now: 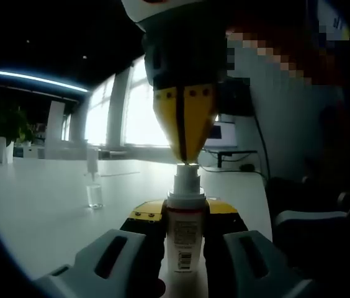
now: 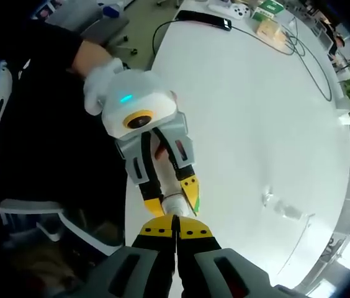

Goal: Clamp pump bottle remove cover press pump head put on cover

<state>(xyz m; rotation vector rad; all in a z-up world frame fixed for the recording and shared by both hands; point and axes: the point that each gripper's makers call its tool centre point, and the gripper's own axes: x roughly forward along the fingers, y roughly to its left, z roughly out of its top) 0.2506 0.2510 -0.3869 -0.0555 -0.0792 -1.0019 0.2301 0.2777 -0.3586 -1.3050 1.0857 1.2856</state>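
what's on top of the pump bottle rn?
The right gripper, jaws closed, points straight down onto the pump head of the bottle held by the left gripper. The contact point itself is covered by the tips.

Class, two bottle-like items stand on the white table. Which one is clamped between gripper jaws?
The labelled pump bottle, clamped in the left gripper; the small clear cover stands free.

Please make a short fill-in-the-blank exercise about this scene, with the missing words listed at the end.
1. The left tongs are shut on the pump bottle, which stands on a ____ table.
2. The right tongs, with yellow tips, press down on the bottle's ____.
3. The clear cover stands on the table, ____ the bottle.
4. In the right gripper view, black ____ lie across the table.

Missing words: white; pump head; apart from; cables
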